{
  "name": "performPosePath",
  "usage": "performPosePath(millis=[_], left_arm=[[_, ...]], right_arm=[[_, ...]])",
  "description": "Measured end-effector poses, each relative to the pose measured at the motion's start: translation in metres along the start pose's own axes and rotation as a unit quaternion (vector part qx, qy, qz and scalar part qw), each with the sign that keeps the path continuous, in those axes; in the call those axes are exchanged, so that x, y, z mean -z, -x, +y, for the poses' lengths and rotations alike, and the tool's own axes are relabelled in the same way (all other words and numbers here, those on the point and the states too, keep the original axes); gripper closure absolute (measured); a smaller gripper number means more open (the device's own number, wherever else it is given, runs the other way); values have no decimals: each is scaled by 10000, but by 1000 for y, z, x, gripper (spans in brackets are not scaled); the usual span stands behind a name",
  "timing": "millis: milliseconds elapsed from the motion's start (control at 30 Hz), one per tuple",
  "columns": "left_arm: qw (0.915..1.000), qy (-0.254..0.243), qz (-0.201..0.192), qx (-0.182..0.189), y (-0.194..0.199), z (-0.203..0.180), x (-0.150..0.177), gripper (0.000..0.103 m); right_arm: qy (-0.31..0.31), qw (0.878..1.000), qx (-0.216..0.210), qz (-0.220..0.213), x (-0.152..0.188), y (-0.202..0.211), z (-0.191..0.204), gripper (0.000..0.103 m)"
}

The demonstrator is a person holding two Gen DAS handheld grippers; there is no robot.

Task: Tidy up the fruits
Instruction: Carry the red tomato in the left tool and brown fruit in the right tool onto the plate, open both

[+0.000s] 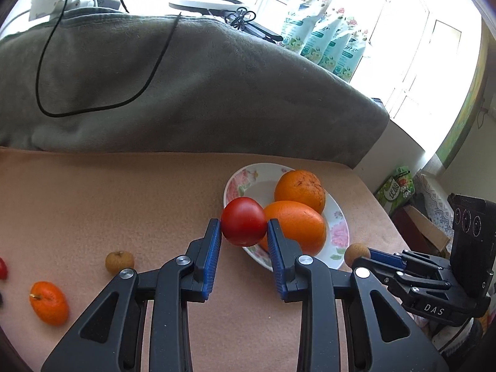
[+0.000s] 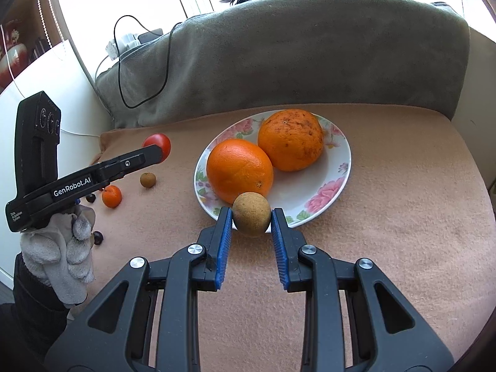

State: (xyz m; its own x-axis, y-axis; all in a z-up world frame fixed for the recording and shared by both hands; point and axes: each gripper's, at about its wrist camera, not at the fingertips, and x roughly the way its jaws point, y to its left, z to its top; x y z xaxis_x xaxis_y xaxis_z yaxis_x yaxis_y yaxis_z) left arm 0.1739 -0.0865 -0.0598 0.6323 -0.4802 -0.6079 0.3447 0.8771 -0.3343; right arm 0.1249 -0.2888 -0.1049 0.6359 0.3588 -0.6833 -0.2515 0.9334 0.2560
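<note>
Left wrist view: my left gripper (image 1: 244, 232) is clamped on a tomato (image 1: 244, 221), right gripper (image 2: 251, 217) pinching a longan (image 2: 251, 218) at the plate (image 2: 325, 198) edge.

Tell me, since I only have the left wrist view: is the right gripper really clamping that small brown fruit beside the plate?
Observer: Yes. The right gripper is shut on the brown fruit, both blue pads against it.
Operator: Is it inside the plate?
Observer: It sits at the plate's near rim, in front of the nearer orange.
Operator: Any loose fruit I miss?
Observer: A small dark fruit lies on the cloth by the gloved hand.
</note>
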Motion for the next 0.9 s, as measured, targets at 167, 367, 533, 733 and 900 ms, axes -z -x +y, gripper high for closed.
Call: performPosePath(millis=[167, 367, 533, 733, 900], left_arm=[[9999, -43, 151, 43, -22, -5, -12, 74], [9995, 4, 310, 96, -38, -6, -19, 74], [9993, -4, 356, 114, -40, -9, -22, 74], [9992, -2, 370, 165, -41, -10, -25, 74], [9991, -19, 372, 181, -42, -11, -27, 71]], right_arm=[[-27, 10000, 45, 56, -2, -8, -5, 76], [-29, 9999, 88, 111, -2, -15, -8, 76], [-19, 9998, 114, 129, -4, -19, -9, 76], [23, 9998, 129, 136, -4, -21, -5, 76], [49, 9998, 143, 90, -4, -20, -4, 76]])
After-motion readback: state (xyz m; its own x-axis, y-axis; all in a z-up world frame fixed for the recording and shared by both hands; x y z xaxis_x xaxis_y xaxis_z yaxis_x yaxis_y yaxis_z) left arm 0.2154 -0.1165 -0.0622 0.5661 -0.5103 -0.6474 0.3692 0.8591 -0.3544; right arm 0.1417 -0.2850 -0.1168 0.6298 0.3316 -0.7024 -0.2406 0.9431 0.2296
